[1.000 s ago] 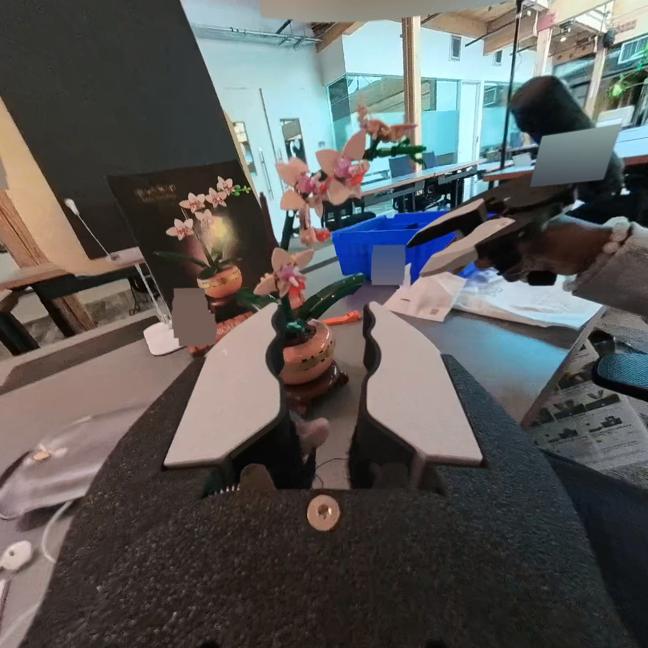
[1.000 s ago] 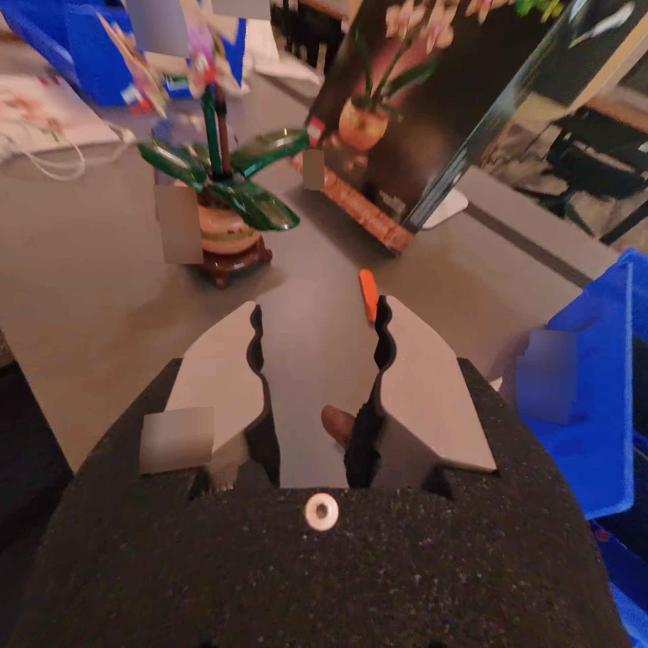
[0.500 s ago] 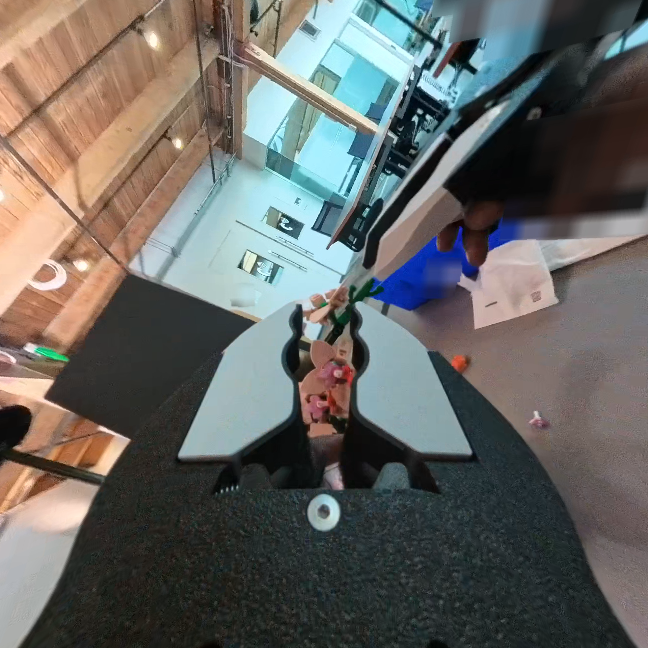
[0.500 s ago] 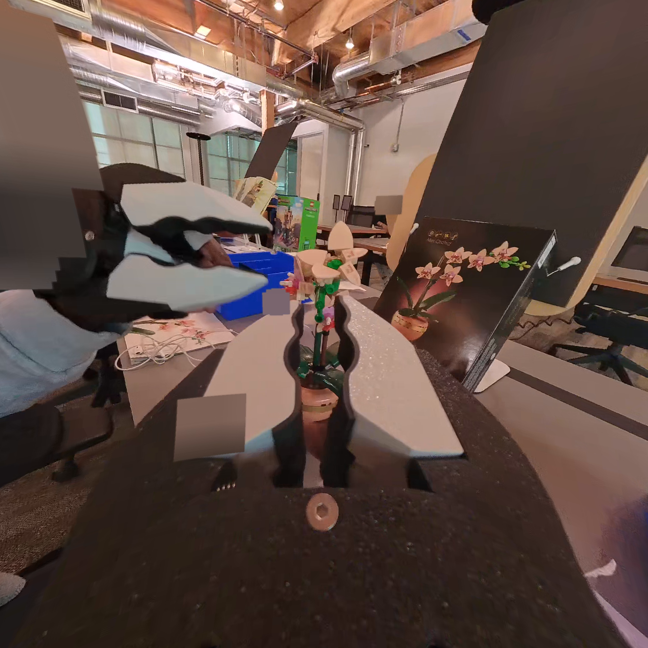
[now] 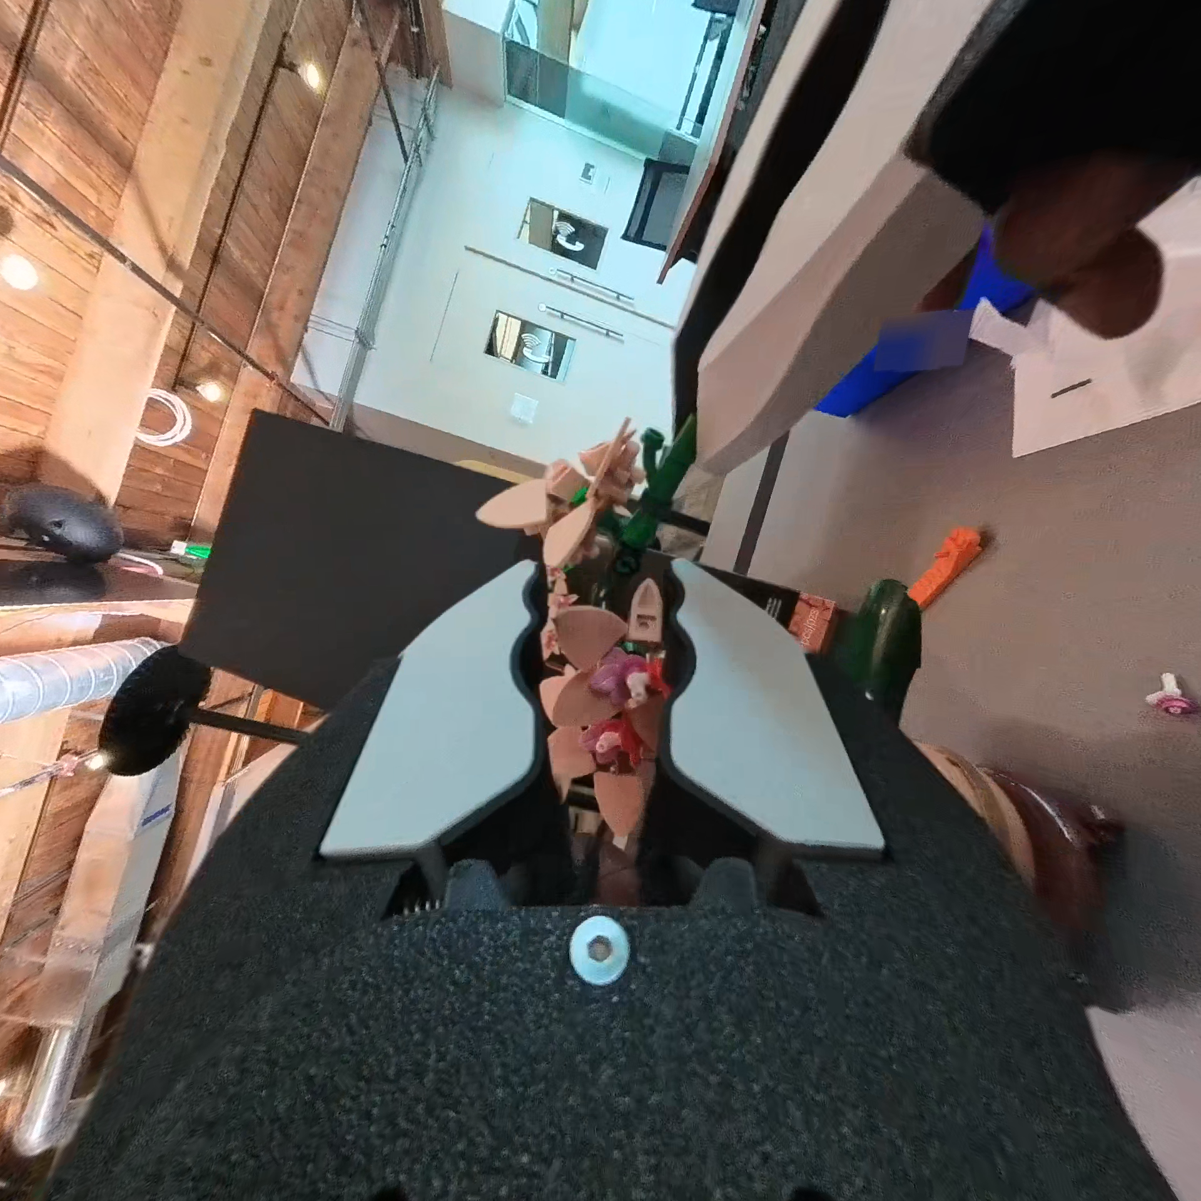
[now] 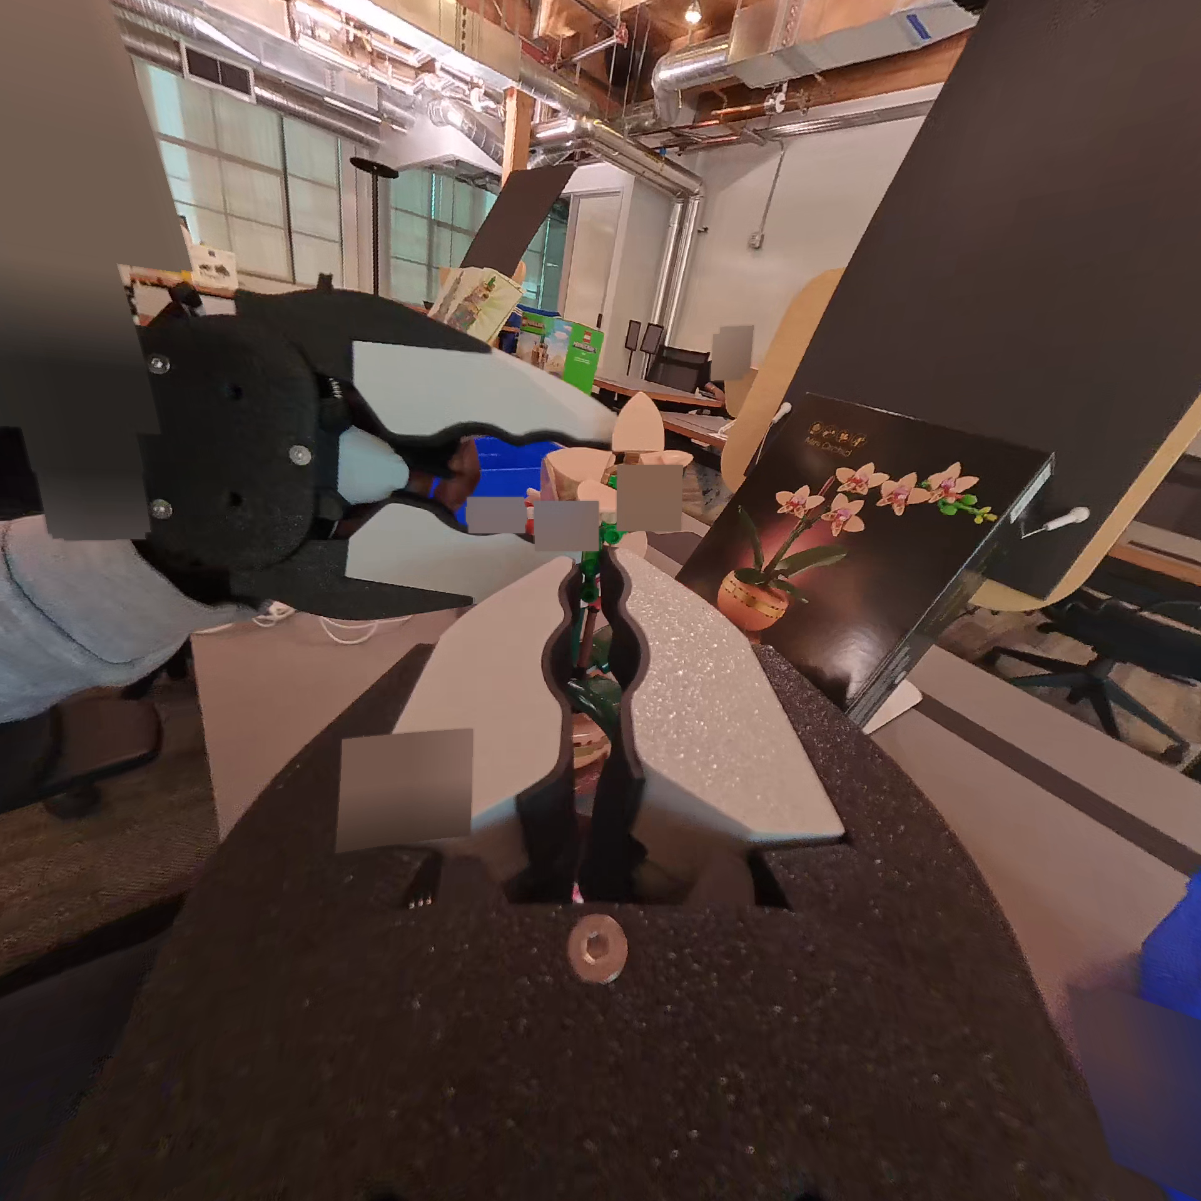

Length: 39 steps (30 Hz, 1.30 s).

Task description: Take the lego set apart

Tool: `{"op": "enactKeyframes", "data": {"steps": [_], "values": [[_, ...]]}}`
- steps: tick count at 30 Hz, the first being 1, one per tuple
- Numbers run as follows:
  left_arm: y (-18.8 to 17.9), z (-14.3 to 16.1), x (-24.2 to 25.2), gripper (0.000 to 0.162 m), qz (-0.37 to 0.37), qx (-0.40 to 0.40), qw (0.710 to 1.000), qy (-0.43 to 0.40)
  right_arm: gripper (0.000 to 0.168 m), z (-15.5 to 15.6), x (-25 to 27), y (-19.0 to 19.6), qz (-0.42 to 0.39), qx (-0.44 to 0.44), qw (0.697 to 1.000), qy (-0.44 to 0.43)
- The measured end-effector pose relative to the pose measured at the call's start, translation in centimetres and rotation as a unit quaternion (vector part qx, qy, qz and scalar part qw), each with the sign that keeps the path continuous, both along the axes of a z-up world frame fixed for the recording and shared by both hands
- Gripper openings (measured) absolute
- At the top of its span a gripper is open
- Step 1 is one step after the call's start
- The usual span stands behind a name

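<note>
In the right wrist view, the right gripper [image 6: 588,572] at the frame centre has its jaws closed on the green stem [image 6: 590,572] of the lego orchid [image 6: 640,432], which stands on the grey tabletop [image 6: 1014,747] left of the dark product box [image 6: 864,552]. In the left wrist view, the left gripper [image 5: 604,585] has its jaws around the pink flowers [image 5: 585,695] at the centre, but I cannot tell if they press them. An orange piece [image 5: 945,565] and a small pink piece [image 5: 1170,705] lie on the tabletop at the right.
</note>
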<state>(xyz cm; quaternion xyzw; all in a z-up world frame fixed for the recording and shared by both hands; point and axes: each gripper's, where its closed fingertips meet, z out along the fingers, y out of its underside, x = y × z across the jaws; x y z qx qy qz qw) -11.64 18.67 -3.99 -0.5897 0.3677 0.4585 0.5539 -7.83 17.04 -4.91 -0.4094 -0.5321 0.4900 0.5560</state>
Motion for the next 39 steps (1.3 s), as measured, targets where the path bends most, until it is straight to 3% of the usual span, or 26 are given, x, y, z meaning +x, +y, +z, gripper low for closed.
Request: {"op": "enactKeyframes", "data": {"steps": [1, 5, 10, 12, 15, 19, 22, 27, 32, 39], "values": [[0.2, -0.3, 0.2, 0.025, -0.004, -0.010, 1.000, -0.002, 0.004, 0.0, 0.0, 0.0, -0.005, 0.015, 1.000, 0.000], [0.3, -0.4, 0.4, 0.024, -0.017, -0.032, 0.999, -0.035, 0.004, 0.0, 0.4, 0.1, -0.047, 0.115, 0.992, 0.003], [0.3, -0.5, 0.3, 0.022, -0.023, -0.062, 0.995, -0.072, 0.003, 0.3, 0.6, -0.4, -0.129, 0.313, 0.941, 0.009], [0.2, -0.3, 0.0, 0.022, -0.022, -0.055, 0.995, -0.076, 0.003, 0.4, 0.4, -0.5, -0.110, 0.250, 0.962, 0.015], [0.0, -0.1, 0.1, 0.019, -0.020, -0.053, 0.995, -0.084, 0.003, 0.5, 0.3, -0.6, -0.026, 0.043, 0.998, 0.023], [-0.1, 1.1, -1.6, 0.011, 0.033, -0.029, 0.998, -0.055, 0.003, 1.4, 1.2, -0.7, 0.070, -0.148, 0.986, 0.042], [0.0, 0.6, -0.4, 0.012, -0.004, -0.046, 0.995, -0.091, 0.002, 0.7, 1.2, -0.1, 0.052, -0.126, 0.990, 0.029], [0.1, 0.1, 0.4, 0.013, -0.003, -0.037, 0.998, -0.058, 0.003, 0.3, 1.8, -0.2, 0.039, -0.095, 0.994, 0.024], [-0.6, 0.4, 0.7, 0.038, -0.030, -0.036, 0.994, -0.103, 0.002, -1.1, 2.5, 0.3, 0.018, -0.080, 0.997, 0.000], [-2.8, 1.7, 0.7, 0.049, -0.082, -0.051, 0.976, -0.196, 0.002, -3.2, 2.5, 0.4, 0.013, -0.071, 0.997, -0.027]]}}
